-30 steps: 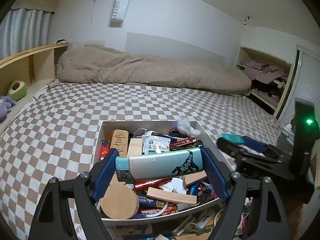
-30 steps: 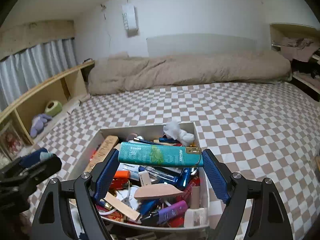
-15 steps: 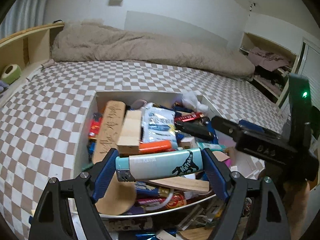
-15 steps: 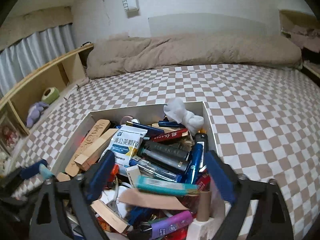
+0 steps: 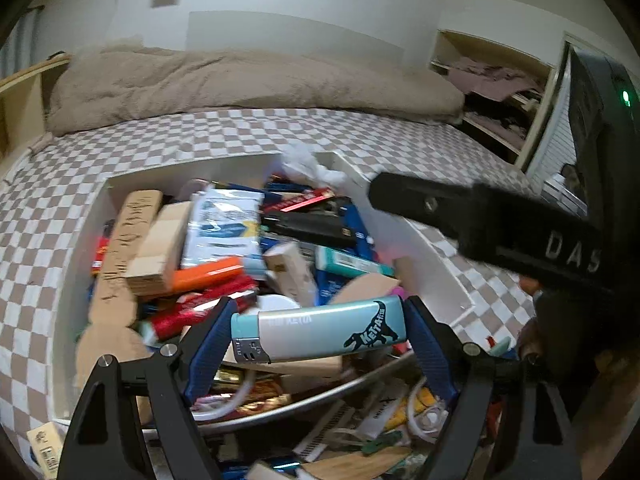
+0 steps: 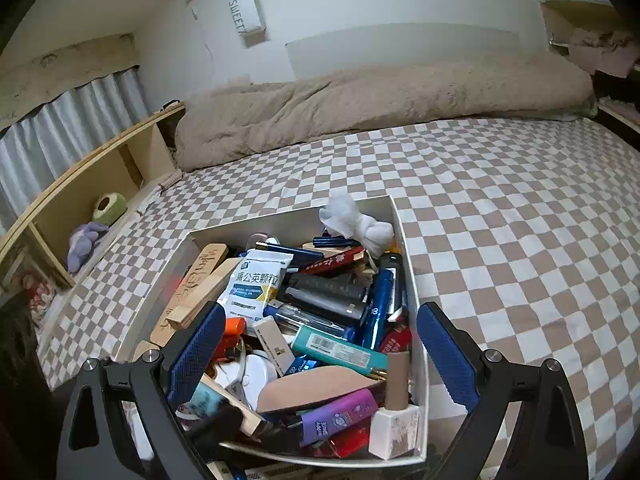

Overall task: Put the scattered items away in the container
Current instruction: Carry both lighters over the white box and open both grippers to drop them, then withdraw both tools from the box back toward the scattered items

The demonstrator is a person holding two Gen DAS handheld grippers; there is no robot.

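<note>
A white box (image 5: 120,178) on the checkered bed is packed with lighters, packets and wooden pieces. My left gripper (image 5: 318,334) is shut on a white and light-blue lighter (image 5: 320,330) with a dinosaur print, held crosswise over the box's near edge. My right gripper (image 6: 320,354) is open and empty above the near end of the same box (image 6: 412,280). A teal lighter (image 6: 340,350) lies among the items just below it, and shows in the left wrist view (image 5: 352,262) too. The right gripper's black body (image 5: 500,224) crosses the left wrist view at right.
More loose items (image 5: 360,432) lie in a heap in front of the box's near edge. A beige duvet (image 6: 380,96) lies along the far side of the bed. A wooden shelf (image 6: 88,184) with a plush toy runs along the left.
My right gripper opened and the teal lighter dropped into the box. My left gripper moved closer over the box, still holding its lighter. The right gripper has come nearer in the left wrist view.
</note>
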